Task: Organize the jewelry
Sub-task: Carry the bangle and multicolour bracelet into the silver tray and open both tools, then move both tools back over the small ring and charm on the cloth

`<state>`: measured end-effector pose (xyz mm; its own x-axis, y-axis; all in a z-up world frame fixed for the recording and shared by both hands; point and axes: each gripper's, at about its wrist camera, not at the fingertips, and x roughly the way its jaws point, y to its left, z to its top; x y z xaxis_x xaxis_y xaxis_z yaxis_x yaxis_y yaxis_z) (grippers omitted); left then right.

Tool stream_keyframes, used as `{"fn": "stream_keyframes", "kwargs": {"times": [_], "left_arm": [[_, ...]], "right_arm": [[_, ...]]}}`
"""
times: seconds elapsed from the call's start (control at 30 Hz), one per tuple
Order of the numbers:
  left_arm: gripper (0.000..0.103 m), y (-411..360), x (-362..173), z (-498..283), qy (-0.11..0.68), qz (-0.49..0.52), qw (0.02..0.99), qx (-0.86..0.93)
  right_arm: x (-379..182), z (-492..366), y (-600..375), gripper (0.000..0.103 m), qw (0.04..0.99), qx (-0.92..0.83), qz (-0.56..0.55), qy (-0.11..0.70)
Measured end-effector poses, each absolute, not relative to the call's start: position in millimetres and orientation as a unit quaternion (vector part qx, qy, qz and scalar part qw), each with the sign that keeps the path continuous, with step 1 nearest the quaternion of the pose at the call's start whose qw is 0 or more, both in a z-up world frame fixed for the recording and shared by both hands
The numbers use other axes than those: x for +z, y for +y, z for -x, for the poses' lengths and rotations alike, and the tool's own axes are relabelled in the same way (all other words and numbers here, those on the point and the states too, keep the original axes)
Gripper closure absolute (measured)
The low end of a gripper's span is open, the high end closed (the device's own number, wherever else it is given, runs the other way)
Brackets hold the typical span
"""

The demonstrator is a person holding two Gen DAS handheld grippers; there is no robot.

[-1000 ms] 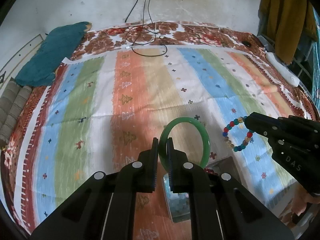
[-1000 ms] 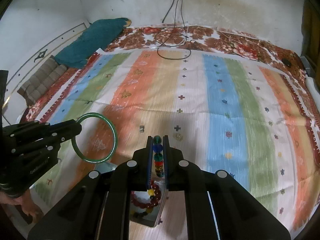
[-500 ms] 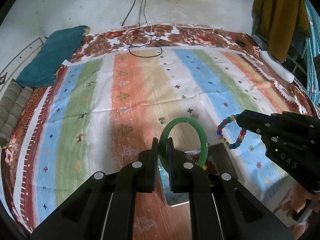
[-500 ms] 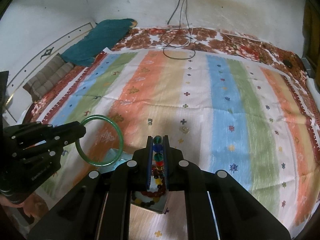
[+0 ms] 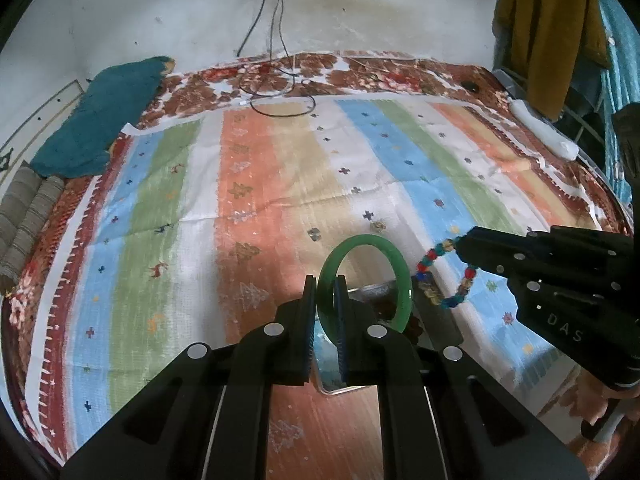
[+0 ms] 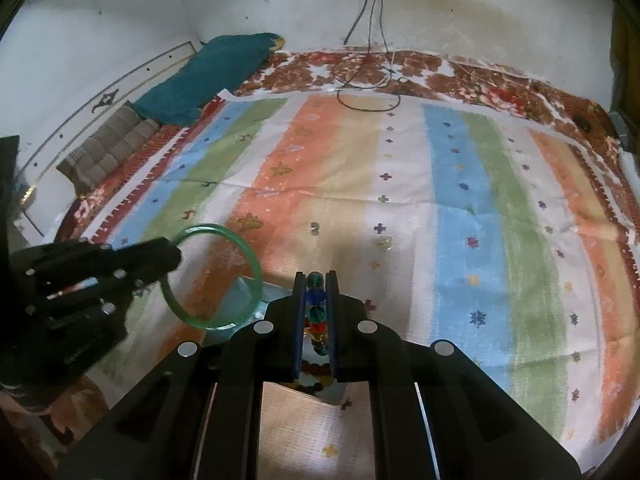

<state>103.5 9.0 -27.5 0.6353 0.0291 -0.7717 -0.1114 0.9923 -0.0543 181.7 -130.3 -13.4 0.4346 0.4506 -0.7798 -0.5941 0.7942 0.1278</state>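
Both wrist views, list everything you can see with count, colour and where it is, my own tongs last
green bangle: one, green, held upright above the tray
beaded bracelet: one, multicoloured beads, hanging above the tray's right side
tray: one, shiny metal, on the cloth below both tongs; dark red beads lie inside
striped cloth: one, orange, blue, green and white stripes, covers the bed
small charms: two, silvery, on the cloth beyond the tray
teal pillow: one, far left edge
cables: black and white, from wall socket onto the bed
mustard garment: one, hanging at far right
left tongs: black, shut on the bangle
right tongs: black, shut on the bracelet
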Motion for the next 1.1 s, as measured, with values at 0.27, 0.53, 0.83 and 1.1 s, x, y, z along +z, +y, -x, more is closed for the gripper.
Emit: {"fn": "stream_keyframes", "kwargs": {"times": [0.27, 0.53, 0.83, 1.1], "left_arm": [[0.088, 18, -29, -106, 0.430, 0.061, 0.899, 0.060], [0.070, 25, -35, -114, 0.440, 0.070, 0.892, 0.071], [0.056, 33, -43, -135, 0.450, 0.088, 0.886, 0.070], [0.051, 39, -52, -160, 0.463, 0.076, 0.880, 0.071]], "right_arm": [[-20, -191, -136, 0.083, 0.844, 0.275, 0.081, 0.453], [-28, -207, -141, 0.068, 0.840, 0.252, 0.071, 0.475], [-38, -229, -134, 0.058, 0.834, 0.239, 0.080, 0.491], [-48, -250, -127, 0.051, 0.827, 0.233, 0.088, 0.505]]}}
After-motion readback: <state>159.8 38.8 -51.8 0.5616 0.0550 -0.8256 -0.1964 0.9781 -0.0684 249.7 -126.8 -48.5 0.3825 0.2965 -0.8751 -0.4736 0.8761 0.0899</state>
